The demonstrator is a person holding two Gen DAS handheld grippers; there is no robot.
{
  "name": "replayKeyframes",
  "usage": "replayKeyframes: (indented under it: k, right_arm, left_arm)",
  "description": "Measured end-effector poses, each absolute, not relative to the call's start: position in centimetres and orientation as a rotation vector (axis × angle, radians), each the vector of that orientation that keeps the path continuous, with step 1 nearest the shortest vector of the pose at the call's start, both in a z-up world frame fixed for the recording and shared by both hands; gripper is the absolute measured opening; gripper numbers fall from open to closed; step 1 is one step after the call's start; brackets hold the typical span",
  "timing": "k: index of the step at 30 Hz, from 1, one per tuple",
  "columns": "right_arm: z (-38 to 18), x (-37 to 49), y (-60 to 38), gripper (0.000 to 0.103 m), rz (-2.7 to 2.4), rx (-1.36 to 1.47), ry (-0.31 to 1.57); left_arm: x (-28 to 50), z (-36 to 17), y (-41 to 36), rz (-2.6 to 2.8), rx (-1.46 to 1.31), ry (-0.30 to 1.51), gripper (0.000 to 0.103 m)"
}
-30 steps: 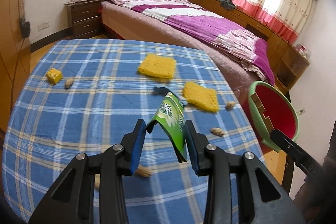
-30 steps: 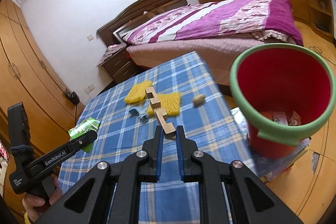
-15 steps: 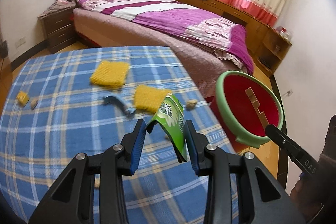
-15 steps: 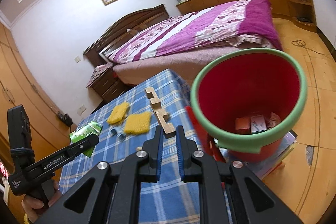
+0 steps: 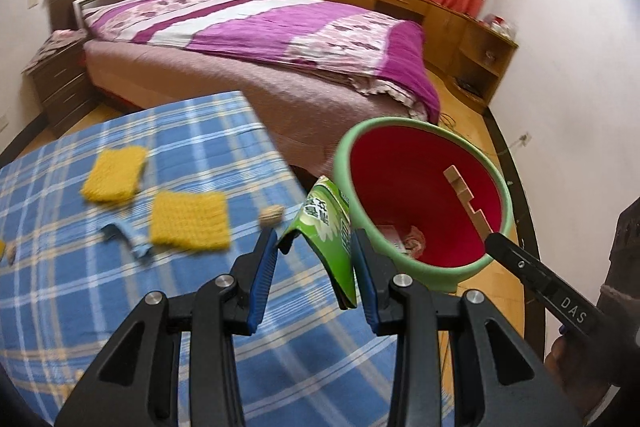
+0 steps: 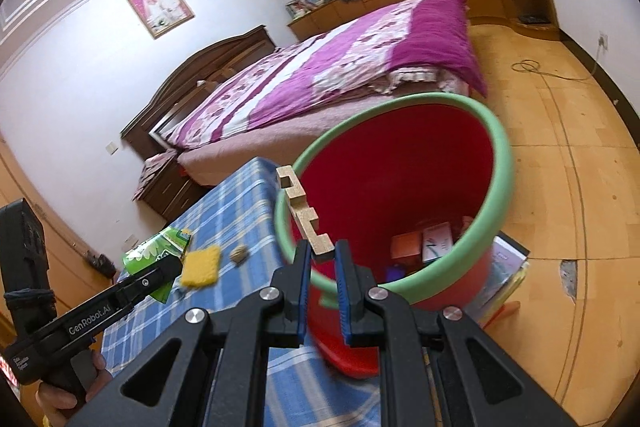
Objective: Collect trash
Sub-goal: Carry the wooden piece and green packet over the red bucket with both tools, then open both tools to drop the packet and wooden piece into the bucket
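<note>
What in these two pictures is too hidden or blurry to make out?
- Trash in the red bucket: right wrist view, the near rim and the wooden piece cover part of it.
- Green wrapper print: left wrist view, too small and creased to read.
- Small round item on the blue checked tablecloth: motion blur; can't identify it.
- Left gripper grip: wrapper touches only one pad visibly.

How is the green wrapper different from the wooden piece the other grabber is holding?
The green wrapper is a thin, bent printed packet; the wooden piece is a pale, stiff notched strip. The wrapper sits loosely in the left gripper, touching mostly one finger, while the wooden piece is pinched by its end in the right gripper. The wooden piece already reaches over the red bucket; the wrapper is just short of its rim. Both are held off the table.
</note>
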State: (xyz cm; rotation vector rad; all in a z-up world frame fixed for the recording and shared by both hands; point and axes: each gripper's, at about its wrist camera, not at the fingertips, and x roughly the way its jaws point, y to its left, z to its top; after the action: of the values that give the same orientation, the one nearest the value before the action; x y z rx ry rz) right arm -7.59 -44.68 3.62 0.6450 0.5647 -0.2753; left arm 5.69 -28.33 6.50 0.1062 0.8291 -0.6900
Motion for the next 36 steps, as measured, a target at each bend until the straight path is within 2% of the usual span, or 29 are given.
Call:
replayKeyframes:
  k: [14,20,29,31,36]
  right_arm:
    - [1.4,-7.9,-49.6,0.014,-0.366,0.687,0.582]
    - [1.5,-7.3,-49.8,0.014,-0.377,0.669,0.578]
    - [1.2,-7.2,-49.9,0.015,-0.379,0.681,0.585]
    - [1.3,-7.2,-49.7,0.017,-0.373,0.681,0.587]
    - [1.5,-7.2,-49.4,0.032,-0.368,0.687,0.582]
  left_arm:
    - [6.3,4.2,-36.5,-0.797,0.179,0.884,0.039]
    - [6.6,4.1,-38.3,-0.837,0.191,0.864,0.05]
    - [6.4,3.7,-38.5,-0.857,0.198,0.864,0.05]
    - [6.5,3.8,-38.0,-0.852,0.188,0.867,0.05]
    - [6.8,4.0,-36.0,-0.82,0.156,0.869,0.05]
